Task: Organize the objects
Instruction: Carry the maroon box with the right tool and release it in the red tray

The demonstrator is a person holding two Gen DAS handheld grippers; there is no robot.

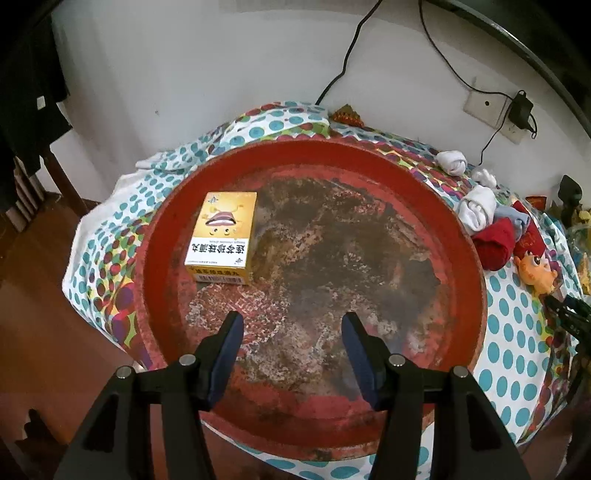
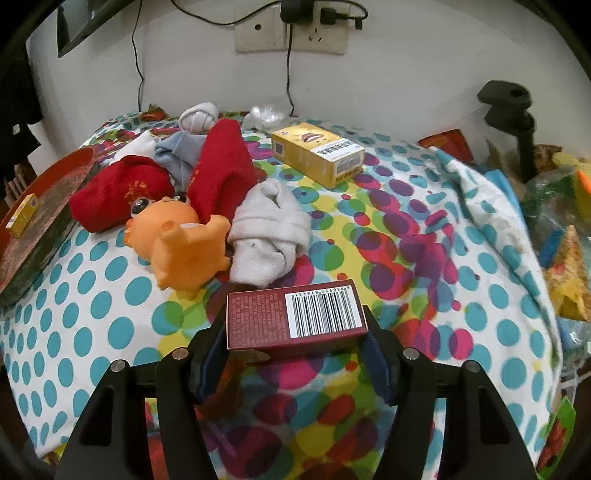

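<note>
A: Maroon carton (image 2: 295, 317), barcode face up: where, and held how?
B: At 6 o'clock in the right wrist view, clamped between the two pads of the right gripper (image 2: 295, 350). No earlier picture to compare. Gripper pitched steeply down over the spotted cloth (image 2: 480, 229).

A: Left gripper (image 1: 291, 354)?
B: Fingers apart, nothing between them, angled down over the red round tray (image 1: 461, 258). Tray floor worn, dark patches.

A: Tray contents?
B: One yellow carton (image 1: 223, 238), lying flat at 10 o'clock of the tray, printed face up.

A: Loose stock on the cloth, right wrist view?
B: Second yellow carton (image 2: 317, 153) at 12 o'clock. Rolled white sock (image 2: 269, 229) at centre, touching an orange toy figure (image 2: 181, 236) at 9 o'clock. Two red socks (image 2: 177, 177) behind the toy, a grey sock (image 2: 177, 151) between them. Knotted white sock (image 2: 199, 116) at 11 o'clock.

A: Surface and room?
B: Table draped in the spotted cloth, rumpled at 2 o'clock. White wall behind, wall socket (image 2: 291, 33) with a plugged adapter (image 2: 297, 11) and black leads. Black clamp stand (image 2: 509, 110) at 2 o'clock. Dark wooden floor (image 1: 37, 295) at the left wrist view's 9 o'clock.
</note>
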